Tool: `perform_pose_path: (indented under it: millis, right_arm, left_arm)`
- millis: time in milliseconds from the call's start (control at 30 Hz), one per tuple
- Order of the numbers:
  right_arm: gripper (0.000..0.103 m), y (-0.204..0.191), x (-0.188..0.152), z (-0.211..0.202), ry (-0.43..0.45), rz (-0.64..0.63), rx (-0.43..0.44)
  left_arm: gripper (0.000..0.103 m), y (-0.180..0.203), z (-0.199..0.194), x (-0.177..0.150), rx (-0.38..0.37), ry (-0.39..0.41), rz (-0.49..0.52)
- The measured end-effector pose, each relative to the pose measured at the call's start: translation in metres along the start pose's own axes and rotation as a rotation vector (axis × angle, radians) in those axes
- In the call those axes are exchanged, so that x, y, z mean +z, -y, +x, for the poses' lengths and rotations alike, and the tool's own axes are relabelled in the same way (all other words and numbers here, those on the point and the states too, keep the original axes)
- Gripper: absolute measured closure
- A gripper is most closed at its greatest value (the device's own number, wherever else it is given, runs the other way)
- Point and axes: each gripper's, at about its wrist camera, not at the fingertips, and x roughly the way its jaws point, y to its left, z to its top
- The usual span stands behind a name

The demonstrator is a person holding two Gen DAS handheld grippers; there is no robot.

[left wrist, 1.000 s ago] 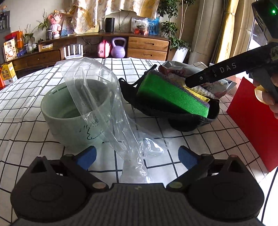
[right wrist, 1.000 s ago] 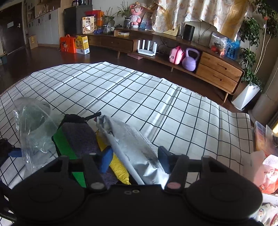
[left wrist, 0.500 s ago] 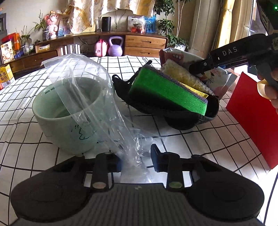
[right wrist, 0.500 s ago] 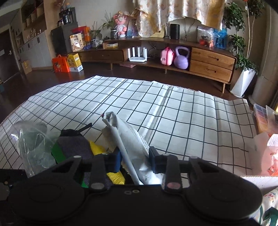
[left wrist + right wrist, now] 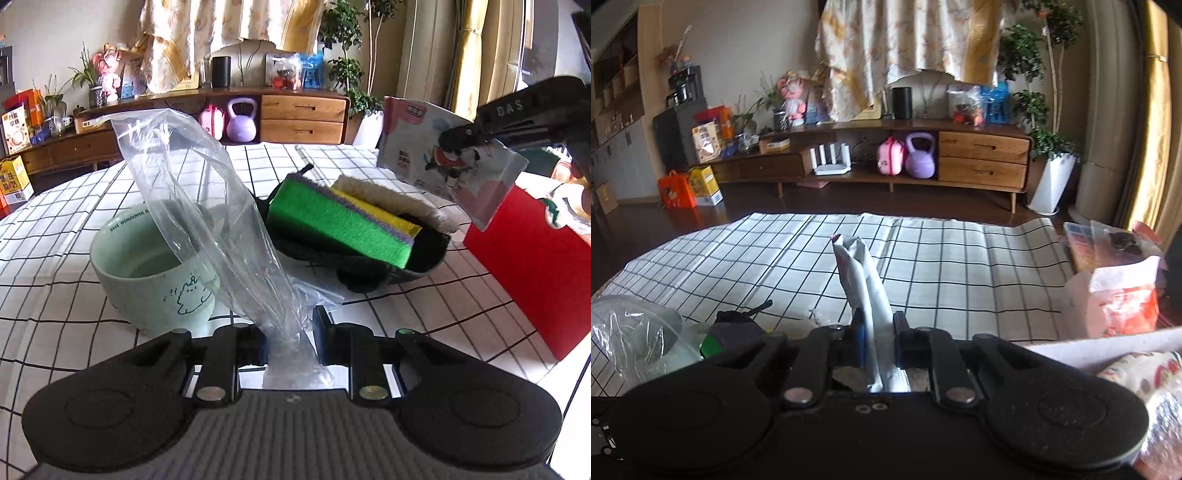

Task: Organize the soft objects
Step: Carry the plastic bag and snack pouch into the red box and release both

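Observation:
My left gripper [image 5: 290, 343] is shut on a clear plastic bag [image 5: 207, 206] that stands up in front of a pale green bowl [image 5: 147, 273]. Behind it a black dish [image 5: 369, 266] holds a green sponge [image 5: 340, 225], a yellow sponge [image 5: 376, 212] and a cream fluffy pad [image 5: 391, 197]. My right gripper [image 5: 879, 332] is shut on a white printed soft packet [image 5: 864, 273], held in the air above the dish's right side; the packet also shows in the left wrist view [image 5: 443, 162].
A red box [image 5: 532, 266] stands at the right on the checked tablecloth [image 5: 74, 206]. A pink and orange package [image 5: 1115, 295] and a clear lidded box [image 5: 1086, 243] sit at the table's right edge. A wooden sideboard [image 5: 960, 155] is beyond the table.
My left gripper closed on the plastic bag and raised it. My right gripper closed on the white packet and lifted it up and away from the dish.

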Motion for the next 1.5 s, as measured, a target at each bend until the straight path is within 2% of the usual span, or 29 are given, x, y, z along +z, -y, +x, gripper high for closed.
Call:
perform_pose_path:
  millis: [367, 467, 700, 967, 1133, 1400, 1500]
  right_arm:
    - [0.090, 0.009, -0.013, -0.076, 0.058, 0.115, -0.005]
    - [0.090, 0.011, -0.018, -0.097, 0.079, 0.145, -0.007]
    - [0.090, 0.016, -0.034, -0.142, 0.104, 0.181, -0.024]
    - [0.091, 0.044, -0.044, -0.189, 0.169, 0.227, -0.094]
    - [0.090, 0.070, -0.048, -0.212, 0.215, 0.261, -0.152]
    - [0.090, 0.124, -0.053, -0.226, 0.238, 0.341, -0.234]
    - [0.090, 0.148, -0.056, -0.225, 0.222, 0.409, -0.250]
  left_arm:
    - [0.081, 0.010, -0.055, 0.009, -0.057, 0.043, -0.001]
    - [0.081, 0.010, -0.074, 0.017, -0.089, 0.066, -0.040]
    - [0.081, 0.029, -0.104, 0.038, -0.167, 0.093, -0.044]
    - [0.081, 0.078, -0.115, 0.055, -0.276, 0.094, 0.035]
    - [0.081, 0.114, -0.110, 0.070, -0.345, 0.062, 0.081]
    - [0.081, 0.179, -0.090, 0.091, -0.444, 0.016, 0.169]
    - [0.081, 0.203, -0.080, 0.096, -0.489, -0.010, 0.193]
